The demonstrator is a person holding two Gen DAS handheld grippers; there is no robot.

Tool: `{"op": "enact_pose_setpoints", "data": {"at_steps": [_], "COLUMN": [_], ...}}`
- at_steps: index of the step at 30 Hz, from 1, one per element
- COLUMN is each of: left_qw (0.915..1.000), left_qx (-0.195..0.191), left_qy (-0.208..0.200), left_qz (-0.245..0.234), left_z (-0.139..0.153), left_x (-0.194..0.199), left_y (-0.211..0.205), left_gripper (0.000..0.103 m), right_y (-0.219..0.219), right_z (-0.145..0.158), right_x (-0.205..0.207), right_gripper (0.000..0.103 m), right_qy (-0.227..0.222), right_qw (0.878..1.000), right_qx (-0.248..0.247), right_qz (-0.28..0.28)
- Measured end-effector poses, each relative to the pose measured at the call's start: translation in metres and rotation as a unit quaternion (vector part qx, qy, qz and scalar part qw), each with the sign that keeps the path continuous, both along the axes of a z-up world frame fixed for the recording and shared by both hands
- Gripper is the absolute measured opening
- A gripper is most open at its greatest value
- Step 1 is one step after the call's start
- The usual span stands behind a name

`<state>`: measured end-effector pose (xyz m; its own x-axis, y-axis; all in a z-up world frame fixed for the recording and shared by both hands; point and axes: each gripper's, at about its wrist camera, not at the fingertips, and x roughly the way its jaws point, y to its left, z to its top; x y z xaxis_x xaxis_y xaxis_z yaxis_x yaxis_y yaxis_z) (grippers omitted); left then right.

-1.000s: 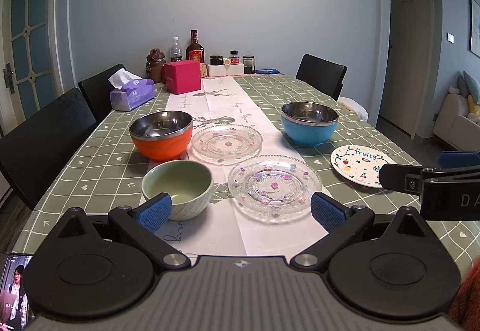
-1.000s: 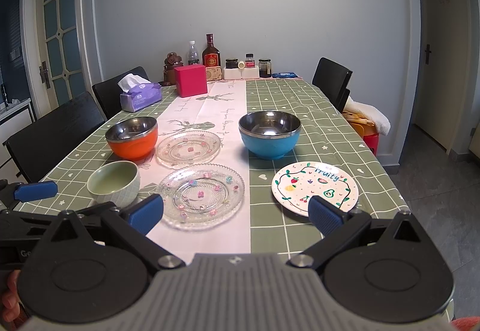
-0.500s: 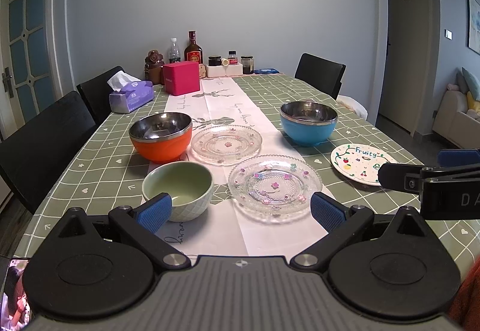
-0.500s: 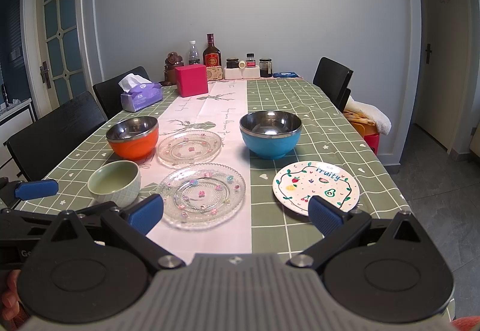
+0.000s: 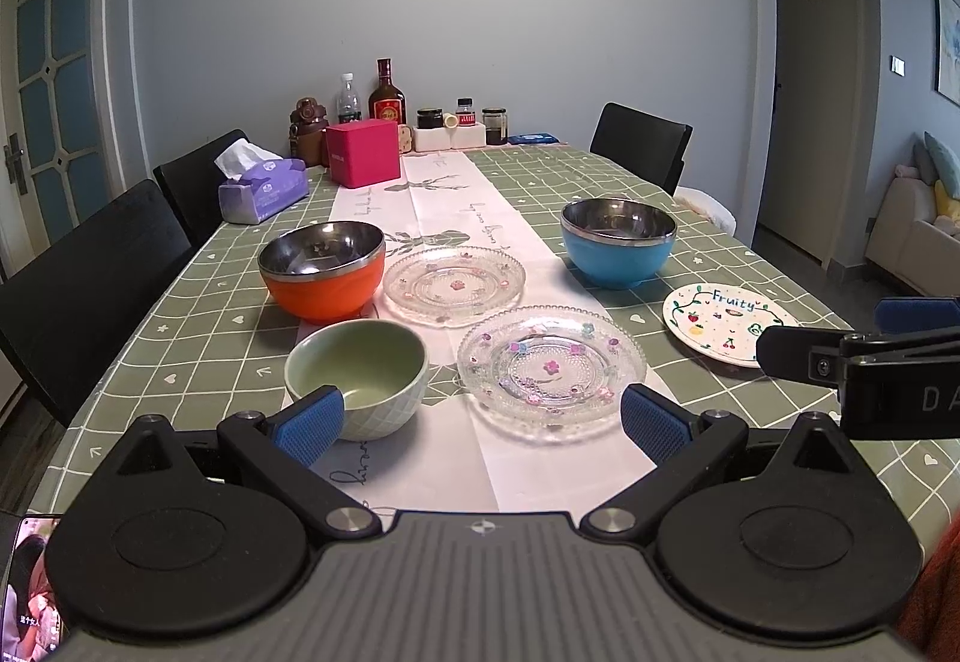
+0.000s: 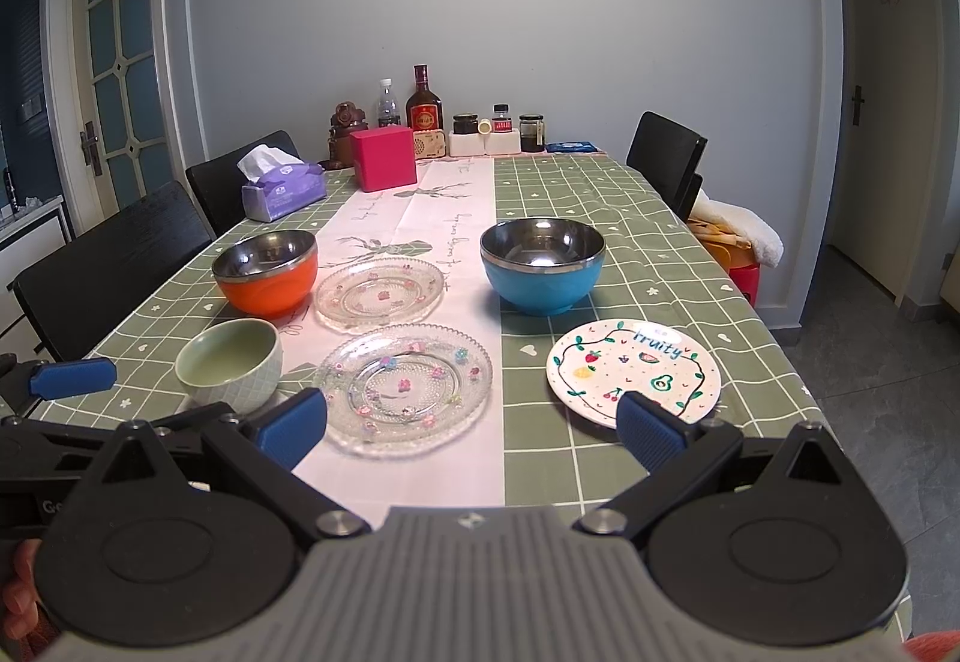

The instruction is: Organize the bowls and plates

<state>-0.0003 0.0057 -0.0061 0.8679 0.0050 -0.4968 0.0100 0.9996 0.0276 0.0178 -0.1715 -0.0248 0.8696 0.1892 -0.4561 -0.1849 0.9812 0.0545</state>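
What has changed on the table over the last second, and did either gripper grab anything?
Nothing visibly changed. Both the left gripper and the right gripper stay open and empty at the near edge, and the bowls and plates lie where they were.

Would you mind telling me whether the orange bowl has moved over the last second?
No. The orange bowl sits beside the far glass plate at the runner's edge, as before.
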Motion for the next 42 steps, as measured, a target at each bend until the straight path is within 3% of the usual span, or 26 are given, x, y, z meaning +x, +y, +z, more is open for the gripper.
{"op": "enact_pose_setpoints", "data": {"at_steps": [22, 28, 30, 34, 36, 38, 42], "left_qw": [1.0, 0.9989, 0.9977, 0.9958, 0.9947, 0.9927, 0.9921], "left_qx": [-0.001, -0.04, -0.055, -0.064, -0.069, -0.085, -0.078], "left_qy": [0.006, 0.021, 0.034, 0.061, 0.069, 0.079, 0.097], "left_qz": [0.001, -0.01, -0.018, -0.025, -0.032, -0.033, -0.017], "left_z": [-0.001, -0.01, -0.013, -0.024, -0.028, -0.031, -0.037], "left_x": [0.003, 0.009, 0.013, 0.024, 0.03, 0.038, 0.062], "left_y": [0.0, 0.013, 0.017, 0.015, 0.013, 0.013, 0.009], "left_gripper": [0.103, 0.103, 0.098, 0.089, 0.072, 0.06, 0.03], "right_y": [0.001, 0.001, 0.001, 0.002, 0.005, 0.007, 0.011], "right_z": [-0.002, -0.011, -0.014, -0.018, -0.02, -0.023, -0.031], "right_x": [0.002, 0.015, 0.02, 0.034, 0.042, 0.05, 0.076], "right_gripper": [0.1, 0.1, 0.099, 0.082, 0.079, 0.07, 0.063], "right_qy": [0.005, 0.02, 0.026, 0.046, 0.049, 0.044, 0.051], "right_qw": [1.0, 0.999, 0.999, 0.998, 0.998, 0.997, 0.995], "right_qx": [0.005, 0.025, 0.029, 0.022, 0.014, 0.003, -0.01], "right_qz": [0.003, 0.017, 0.023, 0.037, 0.046, 0.057, 0.088]}}
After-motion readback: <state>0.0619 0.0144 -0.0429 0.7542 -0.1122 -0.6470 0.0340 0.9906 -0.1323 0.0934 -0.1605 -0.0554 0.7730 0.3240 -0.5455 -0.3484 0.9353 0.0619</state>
